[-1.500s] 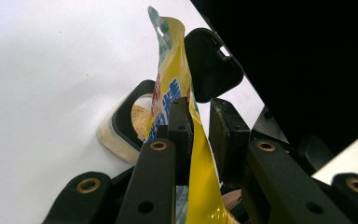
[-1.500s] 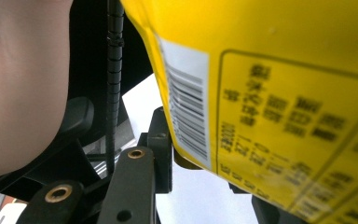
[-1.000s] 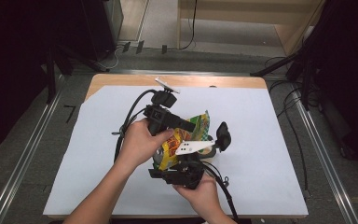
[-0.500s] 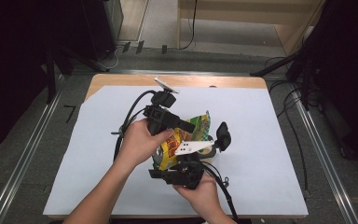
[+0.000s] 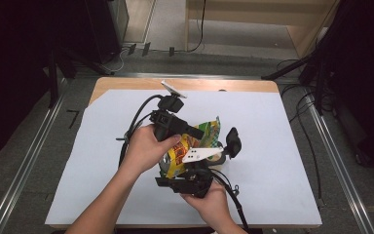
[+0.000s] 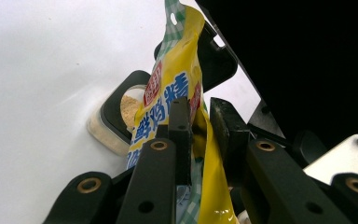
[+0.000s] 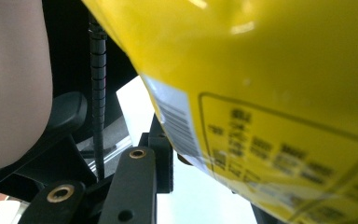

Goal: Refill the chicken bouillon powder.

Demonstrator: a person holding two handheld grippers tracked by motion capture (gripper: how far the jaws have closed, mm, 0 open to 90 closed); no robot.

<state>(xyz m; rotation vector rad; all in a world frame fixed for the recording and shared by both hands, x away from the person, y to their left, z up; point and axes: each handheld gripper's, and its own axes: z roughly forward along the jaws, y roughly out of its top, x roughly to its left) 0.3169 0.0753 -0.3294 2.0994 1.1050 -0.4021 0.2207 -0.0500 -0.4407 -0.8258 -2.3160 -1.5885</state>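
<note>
A yellow seasoning bag [image 5: 211, 131] with a green-checked top and blue lettering [image 6: 168, 93] hangs tilted over the white table sheet [image 5: 272, 146]. My left gripper [image 5: 195, 131] comes in from the left and is shut on its upper part; in the left gripper view the jaws [image 6: 201, 119] pinch the bag's edge. My right gripper [image 5: 186, 170] holds the bag's lower end from below, and the bag's back with a barcode [image 7: 177, 121] lies between its jaws [image 7: 209, 179]. Below the bag's mouth stands a small jar of beige powder [image 6: 128, 106] with its black flip lid [image 5: 233, 140] open.
The white sheet covers a wooden table whose bare edge [image 5: 126, 84] shows at the back. Metal rails [image 5: 331, 161] run along both sides on the floor. Cables [image 5: 136, 122] trail from both grippers. Open sheet lies left and right of the hands.
</note>
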